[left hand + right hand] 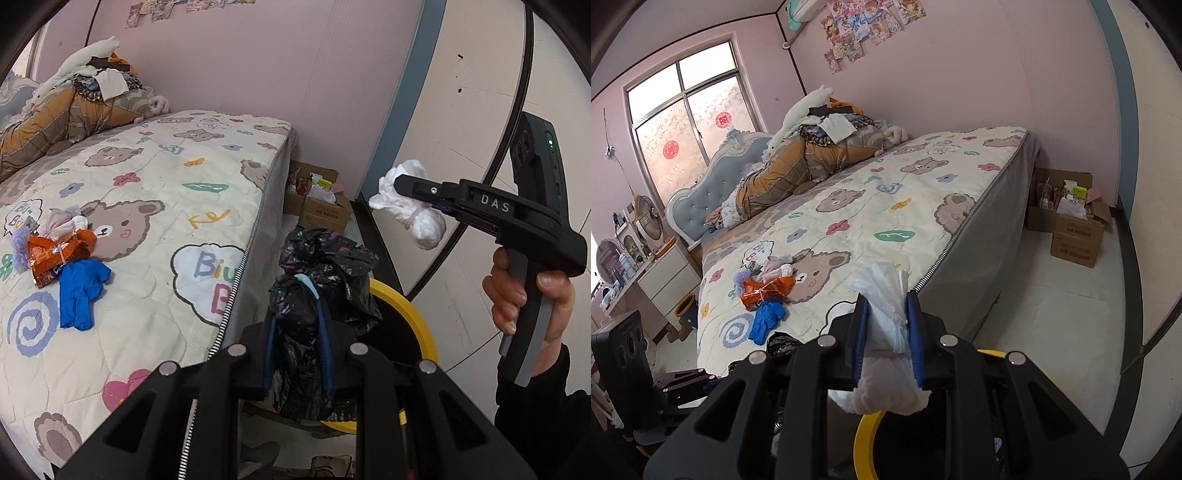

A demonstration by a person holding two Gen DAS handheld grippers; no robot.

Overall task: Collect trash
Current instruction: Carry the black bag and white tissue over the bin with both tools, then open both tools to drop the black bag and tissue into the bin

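Note:
My left gripper (299, 295) is shut on the black bin liner (325, 280) of a yellow-rimmed bin (410, 314) beside the bed, holding the liner up. My right gripper (886, 314) is shut on a white tied tissue bundle (886, 343) and holds it in the air above the bin's yellow rim (864, 439). In the left wrist view the bundle (410, 206) hangs from the right gripper (400, 184) above and right of the bin. On the bed lie an orange wrapper (59, 254), a blue glove (79, 291) and pale crumpled scraps (62, 221).
The bed (923, 206) with its bear-print quilt fills the left. Piled bedding and clothes (812, 155) lie at its head. Open cardboard boxes (1071, 218) stand on the floor by the pink wall. A nightstand (665, 273) and a fan (646, 214) stand at far left.

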